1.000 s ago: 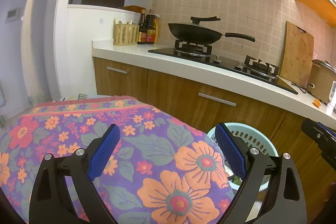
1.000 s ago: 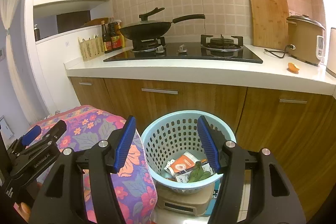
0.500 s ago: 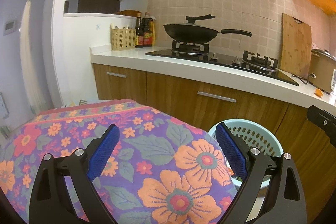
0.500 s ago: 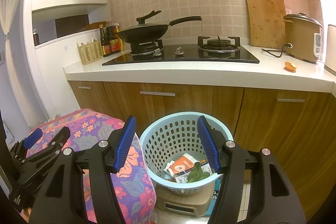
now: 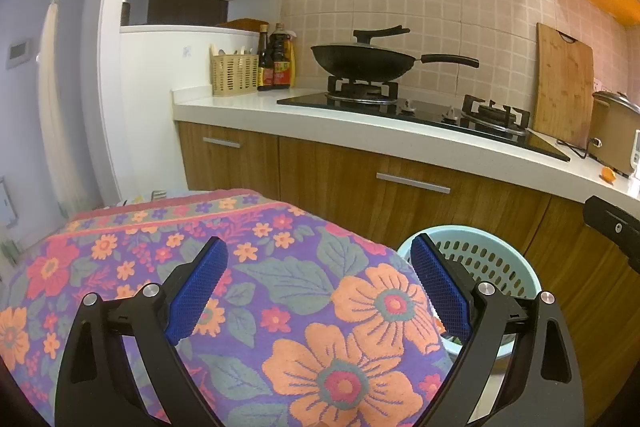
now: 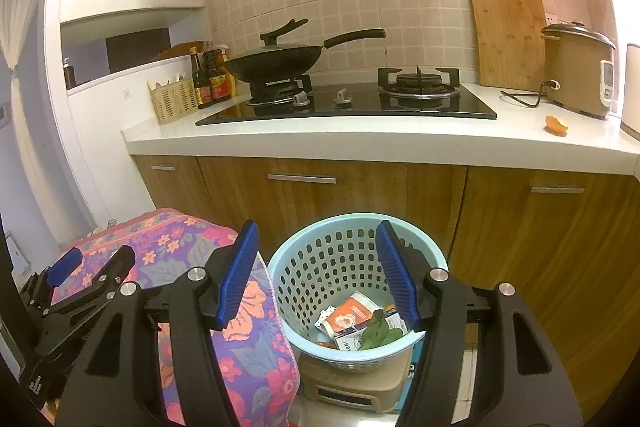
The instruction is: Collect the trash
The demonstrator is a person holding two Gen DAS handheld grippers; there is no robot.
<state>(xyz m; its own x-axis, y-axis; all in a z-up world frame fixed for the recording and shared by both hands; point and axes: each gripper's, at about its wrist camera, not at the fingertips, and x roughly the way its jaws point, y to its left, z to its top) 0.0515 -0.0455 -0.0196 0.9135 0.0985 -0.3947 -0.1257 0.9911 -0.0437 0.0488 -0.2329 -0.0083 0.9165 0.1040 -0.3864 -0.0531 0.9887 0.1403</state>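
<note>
A light blue perforated basket (image 6: 320, 259) stands on a beige box in front of the cabinets and holds an orange packet (image 6: 352, 313), a white carton and a green leaf (image 6: 378, 331). It also shows in the left wrist view (image 5: 484, 259). An orange peel (image 6: 556, 125) lies on the white counter at the right, seen small in the left wrist view (image 5: 608, 174). My right gripper (image 6: 318, 267) is open and empty above the basket. My left gripper (image 5: 318, 287) is open and empty over the floral cloth (image 5: 280, 287).
A black wok (image 6: 276, 61) sits on the gas hob (image 6: 348, 103). A rice cooker (image 6: 576, 71) and cutting board (image 6: 508, 27) stand at the right. Sauce bottles (image 6: 210, 75) and a utensil basket (image 6: 172, 101) are at the left. Wooden cabinets (image 6: 360, 195) run below.
Both grippers have risen and drawn back a little from the counter. The basket sits lower in both views. The jaws stay open and empty.
</note>
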